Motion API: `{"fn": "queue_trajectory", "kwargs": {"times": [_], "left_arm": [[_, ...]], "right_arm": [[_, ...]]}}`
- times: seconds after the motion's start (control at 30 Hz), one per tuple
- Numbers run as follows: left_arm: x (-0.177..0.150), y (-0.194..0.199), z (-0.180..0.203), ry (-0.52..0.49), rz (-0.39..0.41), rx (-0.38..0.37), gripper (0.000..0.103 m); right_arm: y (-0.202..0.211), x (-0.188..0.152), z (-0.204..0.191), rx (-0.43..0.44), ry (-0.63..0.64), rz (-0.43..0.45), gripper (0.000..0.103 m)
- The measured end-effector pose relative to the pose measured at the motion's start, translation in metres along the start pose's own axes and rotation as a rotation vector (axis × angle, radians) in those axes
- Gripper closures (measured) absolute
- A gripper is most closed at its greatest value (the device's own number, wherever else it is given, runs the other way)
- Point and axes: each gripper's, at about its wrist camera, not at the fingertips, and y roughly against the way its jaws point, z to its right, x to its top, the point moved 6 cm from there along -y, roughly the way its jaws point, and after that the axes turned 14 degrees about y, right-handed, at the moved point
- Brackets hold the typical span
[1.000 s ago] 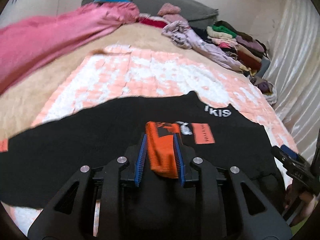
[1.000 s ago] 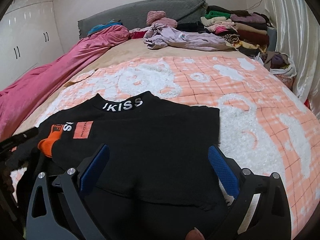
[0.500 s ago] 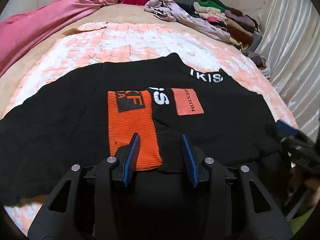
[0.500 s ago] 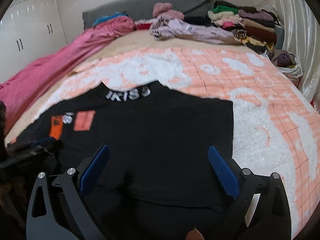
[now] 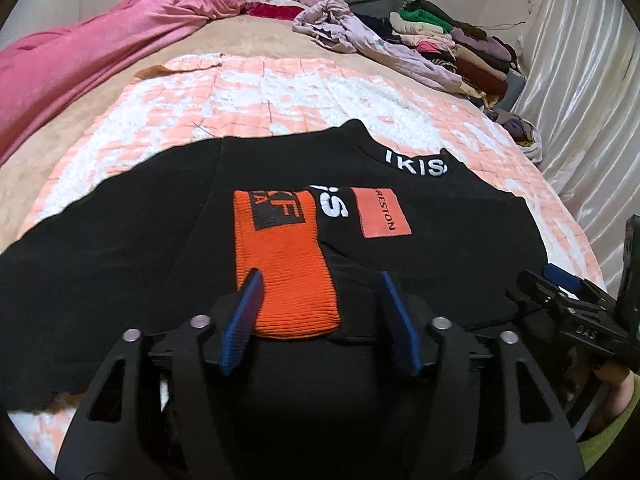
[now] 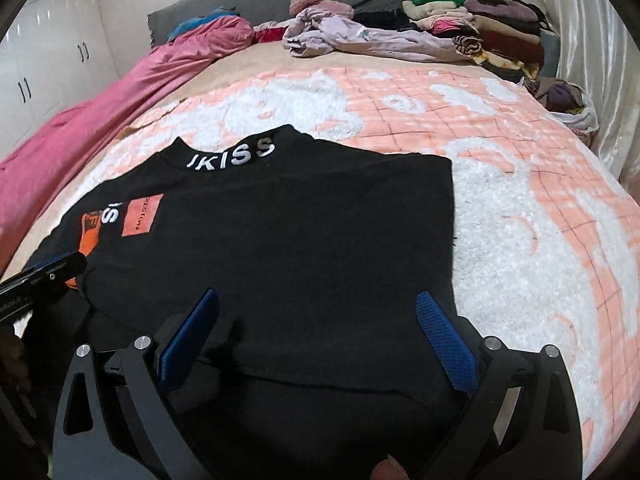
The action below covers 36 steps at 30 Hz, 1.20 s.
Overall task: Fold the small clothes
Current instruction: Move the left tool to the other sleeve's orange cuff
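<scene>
A black top with a white-lettered collar lies flat on the orange and white blanket; it also shows in the right wrist view. Its sleeve is folded across the chest, and the orange cuff lies flat. My left gripper is open just above the cuff's near end and holds nothing. My right gripper is open wide and empty over the top's near hem. Its tip also shows at the right edge of the left wrist view.
A pink duvet runs along the left side of the bed. A lilac garment and a stack of folded clothes lie at the far right by the curtain. White cupboards stand at the left.
My left gripper opened and let go of the orange cuff, which now lies flat on the chest. The jaws have since opened wider. My right gripper stayed open over the hem.
</scene>
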Motion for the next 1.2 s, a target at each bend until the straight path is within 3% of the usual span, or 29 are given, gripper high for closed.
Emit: {"fn": "queue_trajectory", "kwargs": {"times": [0.2,0.57,1.2], "left_arm": [[0.007,0.010,-0.005,0.007,0.027,0.018,0.027],[0.013,0.038,-0.010,-0.012,0.114,0.051,0.011],[0.018,0.081,-0.072,0.088,0.217,0.161,0.010]], "right_arm": [[0.008,-0.001,0.001,-0.007,-0.002,0.009,0.005],[0.015,-0.003,-0.002,-0.008,0.000,0.016,0.005],[0.037,0.012,-0.048,0.038,0.080,0.076,0.005]]}}
